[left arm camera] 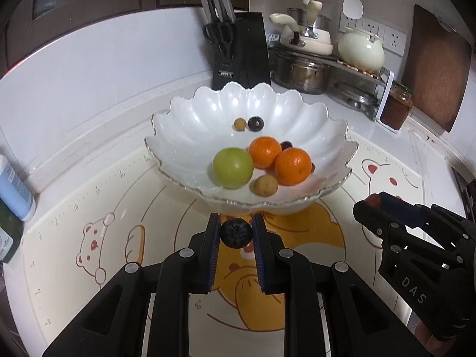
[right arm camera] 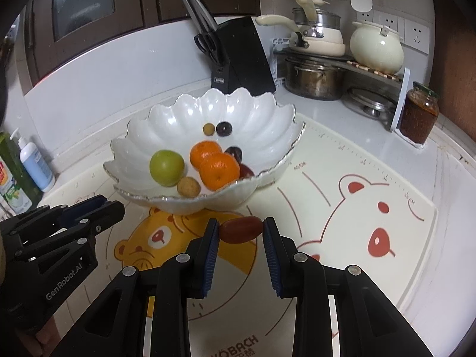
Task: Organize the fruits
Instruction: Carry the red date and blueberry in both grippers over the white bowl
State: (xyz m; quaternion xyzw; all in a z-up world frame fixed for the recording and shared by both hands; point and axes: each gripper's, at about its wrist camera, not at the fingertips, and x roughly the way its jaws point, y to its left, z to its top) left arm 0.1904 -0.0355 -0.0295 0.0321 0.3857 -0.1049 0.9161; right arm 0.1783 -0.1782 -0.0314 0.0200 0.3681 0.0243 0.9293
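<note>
A white scalloped bowl [left arm camera: 184,125] stands on the bear-print mat [left arm camera: 89,208]; it also shows in the right wrist view [right arm camera: 166,119]. It holds a green apple [left arm camera: 233,168], two oranges [left arm camera: 293,166], a brown longan [left arm camera: 265,185] and small dark fruits. My left gripper [left arm camera: 236,233] is shut on a dark blueberry [left arm camera: 236,233] just before the bowl's near rim. My right gripper [right arm camera: 241,229] is shut on a red-brown jujube [right arm camera: 241,229], also near the bowl's rim. Each gripper shows in the other's view: the right [left arm camera: 372,205] and the left [right arm camera: 110,205].
A black knife block [left arm camera: 241,53], pots on a rack [left arm camera: 303,71], a cream kettle [left arm camera: 361,48] and a jar of red sauce [left arm camera: 397,105] stand behind the bowl. A cutting board [left arm camera: 437,65] leans at right. Bottles [left arm camera: 13,190] stand at the left edge.
</note>
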